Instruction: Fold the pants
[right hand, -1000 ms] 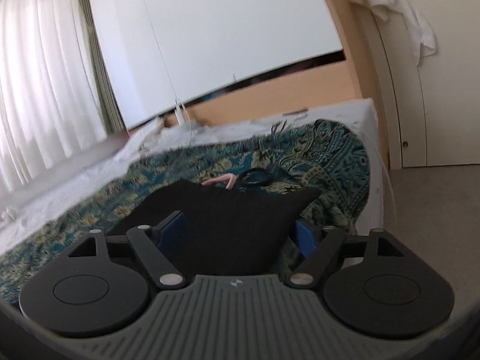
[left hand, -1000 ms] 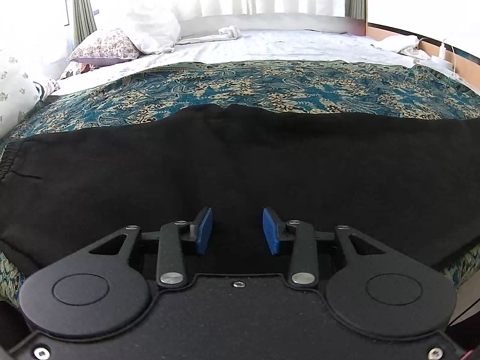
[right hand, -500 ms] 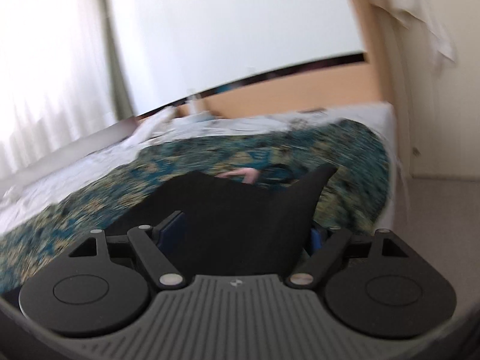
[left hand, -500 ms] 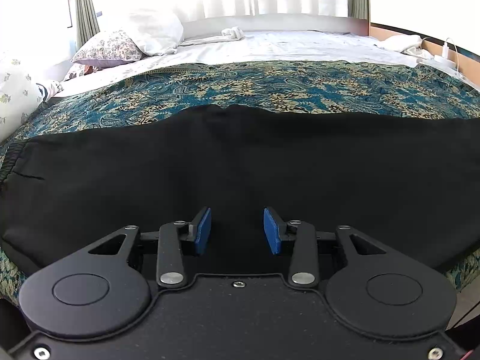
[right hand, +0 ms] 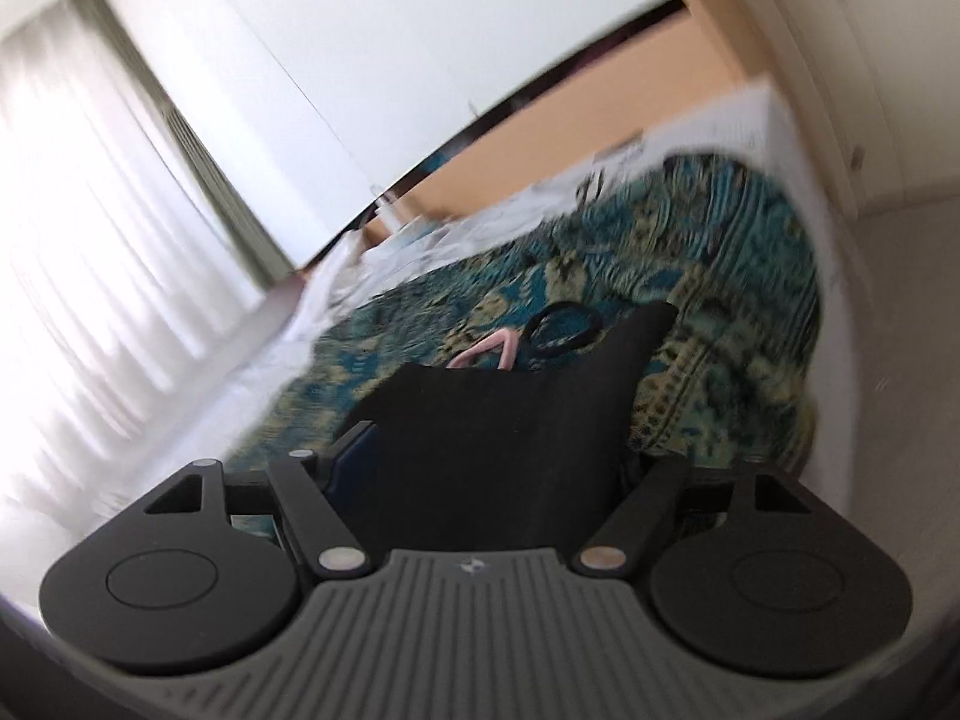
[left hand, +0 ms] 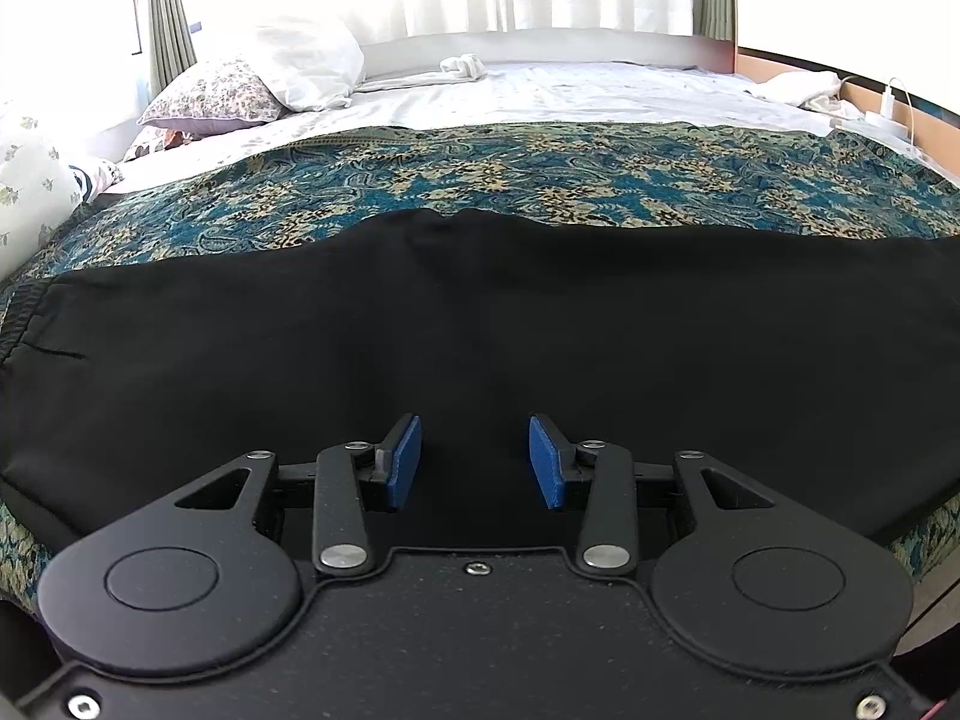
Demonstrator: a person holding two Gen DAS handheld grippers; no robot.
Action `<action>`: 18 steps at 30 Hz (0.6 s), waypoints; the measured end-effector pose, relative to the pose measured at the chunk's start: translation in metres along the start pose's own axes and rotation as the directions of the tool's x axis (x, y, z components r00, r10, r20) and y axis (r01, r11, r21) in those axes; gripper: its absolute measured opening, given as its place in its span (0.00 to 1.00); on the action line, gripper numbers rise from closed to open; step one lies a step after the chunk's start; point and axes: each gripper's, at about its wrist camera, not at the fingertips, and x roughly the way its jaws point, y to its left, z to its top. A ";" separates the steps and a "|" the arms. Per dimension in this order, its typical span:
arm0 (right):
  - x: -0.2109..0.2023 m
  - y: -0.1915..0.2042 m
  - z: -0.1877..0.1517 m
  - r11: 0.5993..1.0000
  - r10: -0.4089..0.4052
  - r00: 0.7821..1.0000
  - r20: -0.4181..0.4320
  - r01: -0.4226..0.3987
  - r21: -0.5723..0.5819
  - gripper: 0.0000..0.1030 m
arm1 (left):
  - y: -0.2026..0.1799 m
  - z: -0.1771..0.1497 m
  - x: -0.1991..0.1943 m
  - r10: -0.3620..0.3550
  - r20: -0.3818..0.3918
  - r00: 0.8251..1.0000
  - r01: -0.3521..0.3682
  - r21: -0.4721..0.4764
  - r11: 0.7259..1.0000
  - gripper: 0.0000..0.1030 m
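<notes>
A: Item one, pants (left hand: 480, 348)?
B: Lying flat across the spread (left hand: 540, 174), from 9 to 3 o'clock in the left view; unchanged.
A: Left gripper (left hand: 474, 459)?
B: Hovering over the cloth, released, gripping nothing; holding the same pose.
A: Right gripper (right hand: 498, 468)?
B: Tilting sharply since a second ago, view blurring. Jaws spread around the pants' end; no grasp yet. Likely lining up the first fold.

black pants (right hand: 510, 420) between right gripper (right hand: 498, 468) fingers, over a teal bedspread (right hand: 708, 276).
</notes>
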 end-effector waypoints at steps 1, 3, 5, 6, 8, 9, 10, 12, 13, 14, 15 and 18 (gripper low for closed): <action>0.003 -0.005 0.007 0.999 0.035 0.998 -0.046 -0.034 0.029 0.75 | 0.000 0.000 0.000 -0.001 0.000 1.000 0.001 -0.002 1.000 0.38; 0.007 -0.014 0.020 0.993 0.091 0.988 -0.127 -0.081 0.081 0.67 | 0.001 0.000 -0.001 -0.005 0.000 1.000 0.005 -0.004 1.000 0.38; 0.010 -0.025 0.031 0.988 0.099 0.979 -0.180 -0.074 0.139 0.54 | 0.003 -0.001 -0.002 -0.014 0.002 1.000 0.014 -0.013 1.000 0.38; 0.013 -0.031 0.034 0.984 0.097 0.976 -0.197 -0.064 0.163 0.45 | 0.005 -0.002 -0.002 -0.017 0.003 1.000 0.018 -0.017 1.000 0.38; 0.021 -0.039 0.036 0.981 0.084 0.970 -0.229 -0.040 0.192 0.26 | 0.007 -0.002 -0.003 -0.024 0.005 1.000 0.024 -0.024 0.999 0.38; 0.024 -0.041 0.036 0.980 0.076 0.967 -0.241 -0.028 0.199 0.15 | 0.008 -0.003 -0.004 -0.027 0.005 1.000 0.027 -0.028 0.999 0.38; 0.027 -0.040 0.036 0.979 0.067 0.965 -0.254 -0.014 0.203 0.11 | 0.009 -0.003 -0.006 -0.031 0.005 0.999 0.031 -0.033 0.999 0.38; 0.028 -0.029 0.037 0.986 0.035 0.966 -0.256 0.008 0.166 0.10 | 0.012 -0.003 -0.009 -0.044 0.004 0.999 0.044 -0.050 0.998 0.38; 0.028 -0.017 0.037 0.992 0.025 0.967 -0.252 0.007 0.123 0.09 | 0.014 -0.004 -0.011 -0.051 0.006 0.999 0.052 -0.062 0.997 0.38; 0.026 -0.003 0.036 0.997 0.022 0.969 -0.247 -0.002 0.080 0.09 | 0.017 -0.004 -0.013 -0.059 0.007 0.998 0.059 -0.075 0.995 0.38; 0.025 0.013 0.035 0.999 0.027 0.970 -0.243 -0.020 0.034 0.08 | 0.020 -0.005 -0.015 -0.065 0.010 0.998 0.066 -0.088 0.994 0.38; 0.020 0.075 0.024 0.987 0.058 0.967 -0.248 -0.092 -0.131 0.08 | 0.031 -0.006 -0.022 -0.083 0.028 0.996 0.086 -0.132 0.987 0.38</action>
